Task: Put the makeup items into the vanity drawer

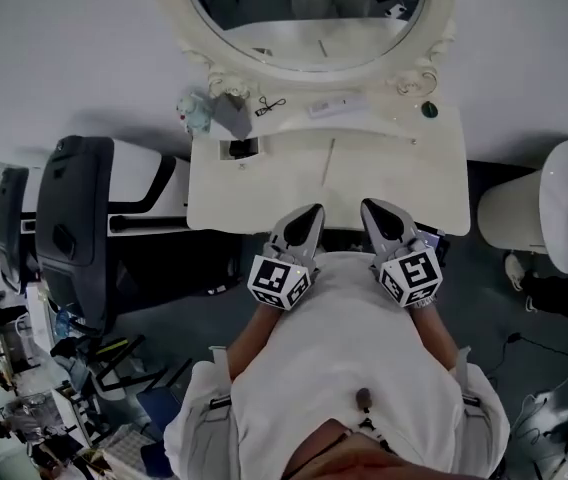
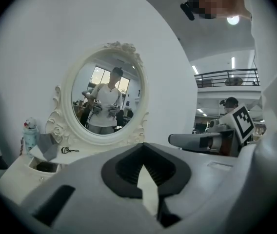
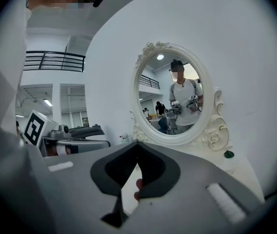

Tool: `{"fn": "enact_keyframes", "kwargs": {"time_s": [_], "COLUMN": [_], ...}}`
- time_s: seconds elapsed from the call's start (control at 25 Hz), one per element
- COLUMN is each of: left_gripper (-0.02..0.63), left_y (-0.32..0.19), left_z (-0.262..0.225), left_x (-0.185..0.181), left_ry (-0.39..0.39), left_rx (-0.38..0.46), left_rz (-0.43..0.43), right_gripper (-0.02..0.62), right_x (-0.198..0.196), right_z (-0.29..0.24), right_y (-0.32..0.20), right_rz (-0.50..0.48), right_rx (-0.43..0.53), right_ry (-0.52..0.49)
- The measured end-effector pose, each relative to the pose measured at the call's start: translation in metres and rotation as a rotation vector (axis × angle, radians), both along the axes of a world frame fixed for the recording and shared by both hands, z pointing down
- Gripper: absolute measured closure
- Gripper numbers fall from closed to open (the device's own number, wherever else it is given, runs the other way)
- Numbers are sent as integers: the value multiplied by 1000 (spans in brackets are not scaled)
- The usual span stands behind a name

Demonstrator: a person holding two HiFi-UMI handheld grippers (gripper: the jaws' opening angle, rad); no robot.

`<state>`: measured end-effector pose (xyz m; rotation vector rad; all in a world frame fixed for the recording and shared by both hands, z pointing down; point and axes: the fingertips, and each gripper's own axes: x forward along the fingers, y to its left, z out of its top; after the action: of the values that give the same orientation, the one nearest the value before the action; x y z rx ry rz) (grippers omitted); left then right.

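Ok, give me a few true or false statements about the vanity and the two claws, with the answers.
The left claw and the right claw are both shut. True.
The mirror is rectangular. False: it is oval.
A small dark green item sits near the right back corner of the vanity top. True.
The left claw grips the teal item. False: that item stands at the left back of the vanity top, well away from both claws.

Lab hall: staged vanity [image 1: 264, 193], cluttered tables [image 1: 14, 408], balcony railing [image 2: 226, 76]
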<state>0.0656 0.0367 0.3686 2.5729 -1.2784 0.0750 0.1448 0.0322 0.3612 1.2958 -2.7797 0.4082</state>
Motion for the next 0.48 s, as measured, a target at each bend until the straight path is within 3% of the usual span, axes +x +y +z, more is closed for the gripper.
{"fn": "enact_keyframes", "kwargs": {"time_s": [0.2,0.48], "left_gripper": [600,600], "left_y": [9,5], "left_z": [3,0], "left_x": [33,54], "left_ry": [71,30], "left_rx": [-31,9], "left_rz": [14,63], "right_gripper": [589,589], "right_x": [36,60], "right_z": [2,5], "right_y": [11,-2], "right_rz": [21,77], "right_rx": [-22,-43], "right_ry": [44,-22]}}
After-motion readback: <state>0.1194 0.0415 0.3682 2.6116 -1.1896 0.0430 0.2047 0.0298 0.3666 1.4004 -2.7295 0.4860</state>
